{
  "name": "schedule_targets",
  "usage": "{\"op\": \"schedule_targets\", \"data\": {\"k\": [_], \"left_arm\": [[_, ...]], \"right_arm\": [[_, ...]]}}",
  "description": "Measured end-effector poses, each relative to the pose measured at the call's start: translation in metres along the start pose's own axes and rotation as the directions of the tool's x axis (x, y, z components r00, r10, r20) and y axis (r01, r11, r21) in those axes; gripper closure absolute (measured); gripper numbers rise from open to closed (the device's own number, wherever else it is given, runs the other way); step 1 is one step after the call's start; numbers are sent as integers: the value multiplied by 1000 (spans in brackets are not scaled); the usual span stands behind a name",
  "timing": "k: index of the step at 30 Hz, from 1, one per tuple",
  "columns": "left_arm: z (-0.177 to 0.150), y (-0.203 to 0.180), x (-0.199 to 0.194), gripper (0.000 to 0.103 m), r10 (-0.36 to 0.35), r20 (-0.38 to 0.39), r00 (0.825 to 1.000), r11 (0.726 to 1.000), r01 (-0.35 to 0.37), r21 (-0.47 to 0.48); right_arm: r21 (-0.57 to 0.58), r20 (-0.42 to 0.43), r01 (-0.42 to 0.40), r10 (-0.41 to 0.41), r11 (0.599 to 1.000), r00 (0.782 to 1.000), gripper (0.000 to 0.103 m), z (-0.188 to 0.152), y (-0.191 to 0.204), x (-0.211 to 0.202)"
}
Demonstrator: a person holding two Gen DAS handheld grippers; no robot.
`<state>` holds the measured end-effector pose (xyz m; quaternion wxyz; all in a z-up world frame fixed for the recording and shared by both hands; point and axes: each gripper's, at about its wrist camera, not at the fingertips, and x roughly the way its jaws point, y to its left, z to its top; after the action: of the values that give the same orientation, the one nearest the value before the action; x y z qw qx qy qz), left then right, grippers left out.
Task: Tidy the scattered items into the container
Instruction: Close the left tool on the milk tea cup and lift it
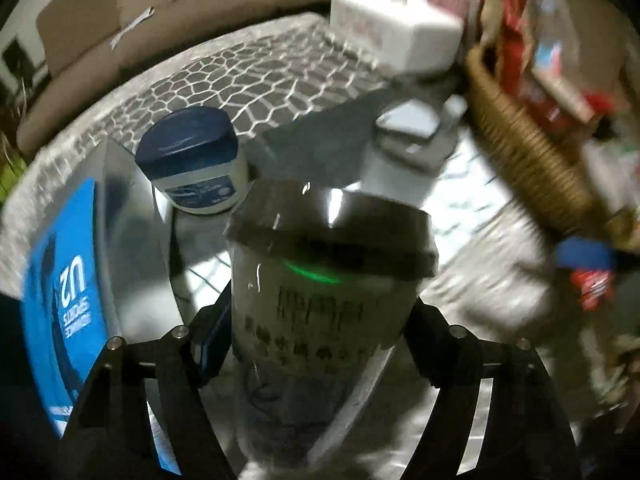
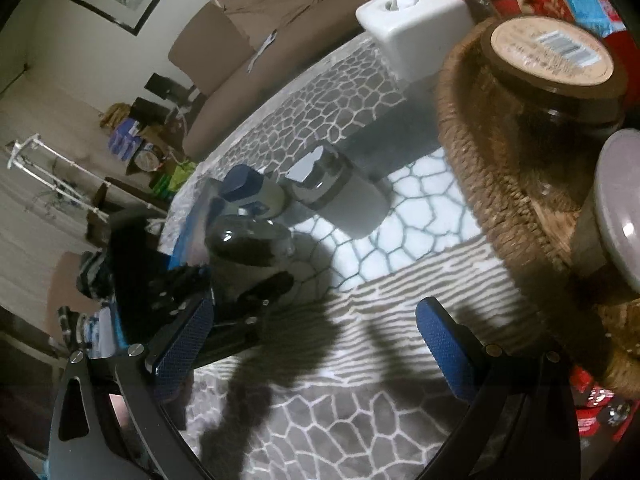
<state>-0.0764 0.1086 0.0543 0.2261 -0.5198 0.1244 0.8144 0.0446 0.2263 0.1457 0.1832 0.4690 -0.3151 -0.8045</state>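
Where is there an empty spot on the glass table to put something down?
The bare glass in front of the right gripper, between its fingers and the wicker basket, is free. It is crowded further back, where the blue-lidded jar, the grey bottle and the left gripper's cup cluster. The basket is nearly full.

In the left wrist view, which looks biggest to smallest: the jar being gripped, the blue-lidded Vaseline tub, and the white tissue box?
1. Dark-lidded jar, largest, though it sits nearest the camera, which inflates it.
2 and 3. White tissue box and Vaseline tub look alike; unranked.
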Motion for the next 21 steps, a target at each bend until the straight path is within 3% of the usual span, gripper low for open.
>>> {"op": "schedule_targets", "data": {"k": [4,7,11,15,18,21], "left_arm": [[-11,-5,-33,32,-95,83,992,994,98,-42],[-23,-8,-54,33,-168,128,977,982,177,-65],[-42,10,-78,34,-211,161,964,960,235,-151],[-50,40,-100,34,-257,189,948,917,301,-261],[-57,60,-125,34,-254,208,945,902,309,-301],[-59,67,-148,34,-234,199,952,910,286,-299]], "right_arm": [[71,-36,-168,171,983,985,0,-3,-2,8],[59,-59,-227,230,972,971,0,-6,6,12],[-28,-68,-207,204,978,977,0,-10,21,9],[-224,-45,-102,95,969,995,0,-20,37,-3],[-390,-52,-77,61,918,997,0,-36,61,-4],[-552,-64,-90,65,829,996,0,-65,103,-2]]}}
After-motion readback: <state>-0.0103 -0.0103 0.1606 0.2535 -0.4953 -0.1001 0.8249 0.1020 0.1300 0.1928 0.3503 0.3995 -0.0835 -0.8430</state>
